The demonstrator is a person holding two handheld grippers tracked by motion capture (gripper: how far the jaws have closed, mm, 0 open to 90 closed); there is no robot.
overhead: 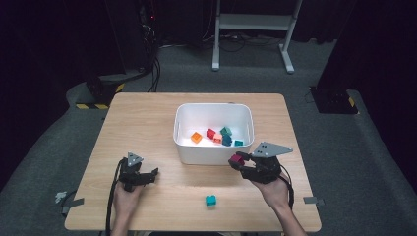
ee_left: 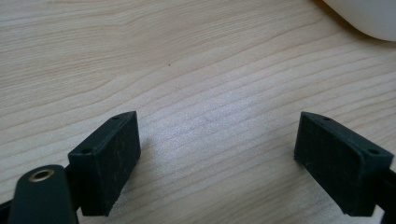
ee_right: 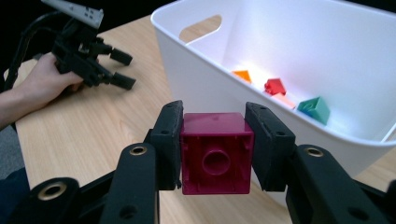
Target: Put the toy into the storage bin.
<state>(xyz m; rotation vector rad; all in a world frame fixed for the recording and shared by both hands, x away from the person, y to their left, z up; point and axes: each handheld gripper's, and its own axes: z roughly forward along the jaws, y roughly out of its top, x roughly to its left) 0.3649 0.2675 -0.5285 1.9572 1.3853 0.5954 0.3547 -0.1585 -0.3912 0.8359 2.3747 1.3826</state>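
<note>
Nearest the high camera, a teal block (overhead: 211,200) is lying alone on the table (overhead: 147,113), between the 2 hands. At left, the left gripper (overhead: 147,176) is being rested low over bare wood, its jaws spread wide with nothing between them. Further right, the white bin (overhead: 184,147) is holding several small blocks. Just beside its front right corner, the magenta block (ee_right: 215,151) is being clamped squarely on 2 opposite flat sides by the right gripper (ee_right: 215,147). Being hollow, rigid plastic, it is judged light and stiff but smooth, so those flat walls are being taken as the safest hold.
</note>
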